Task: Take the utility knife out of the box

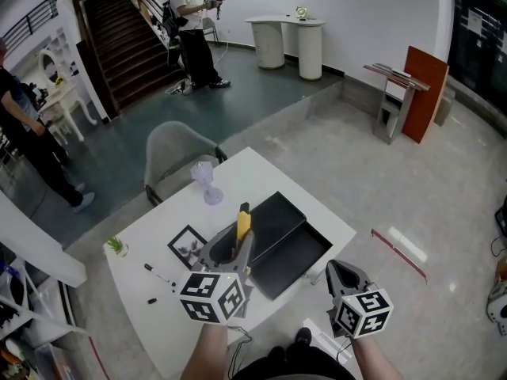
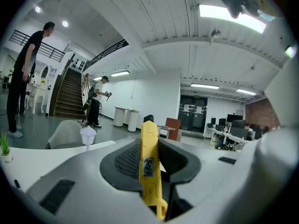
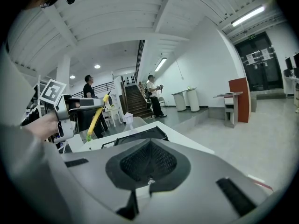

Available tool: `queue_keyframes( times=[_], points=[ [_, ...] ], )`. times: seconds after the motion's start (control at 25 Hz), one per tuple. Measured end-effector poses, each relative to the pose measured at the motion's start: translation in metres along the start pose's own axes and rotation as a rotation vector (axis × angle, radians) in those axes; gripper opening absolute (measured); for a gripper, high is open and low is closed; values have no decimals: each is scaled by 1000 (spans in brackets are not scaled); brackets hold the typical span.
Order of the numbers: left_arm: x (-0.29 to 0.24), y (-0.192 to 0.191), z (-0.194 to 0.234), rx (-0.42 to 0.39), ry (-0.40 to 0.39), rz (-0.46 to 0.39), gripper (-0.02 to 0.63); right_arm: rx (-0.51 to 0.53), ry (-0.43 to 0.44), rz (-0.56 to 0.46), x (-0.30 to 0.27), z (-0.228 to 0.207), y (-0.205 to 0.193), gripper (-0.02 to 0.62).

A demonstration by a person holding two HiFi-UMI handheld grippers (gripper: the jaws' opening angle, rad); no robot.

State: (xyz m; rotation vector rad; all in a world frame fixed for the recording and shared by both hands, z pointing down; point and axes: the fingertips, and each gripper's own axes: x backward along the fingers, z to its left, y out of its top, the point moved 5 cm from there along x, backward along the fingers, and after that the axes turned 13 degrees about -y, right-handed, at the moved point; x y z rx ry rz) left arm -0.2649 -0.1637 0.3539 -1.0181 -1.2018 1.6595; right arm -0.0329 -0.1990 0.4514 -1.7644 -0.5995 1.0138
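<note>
The left gripper [image 1: 231, 252] is clamped on the yellow utility knife [image 2: 149, 168]. Its pads press the flat sides of the handle, so the knife's nose pokes out past the jaw tips and its tail hangs below them. The right gripper view shows the knife held aloft and tilted, clear of the open black box [image 1: 295, 253]. That box lies just ahead of and to the right of the left gripper on the white table [image 1: 261, 169]. The right gripper [image 1: 342, 275] hovers on the box's far side from the left one, jaws together with nothing between them.

The knife appears to be out of the box, so what remains is probably carrying it off and setting it down. The handle is slim and could pivot between the pads, so the squeeze should stay even and the wrist level. Bare tabletop ahead and left of the gripper, beyond the picture frame [image 1: 188, 246] beside it, looks like the safest landing spot. The jaws should part only once the knife lies flat.
</note>
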Motion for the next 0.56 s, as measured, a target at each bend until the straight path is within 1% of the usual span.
queue_keyframes(
  times=[0.56],
  points=[
    [-3, 0, 3, 14, 11, 3, 117, -2, 7, -10, -4, -1, 3, 0]
  ],
)
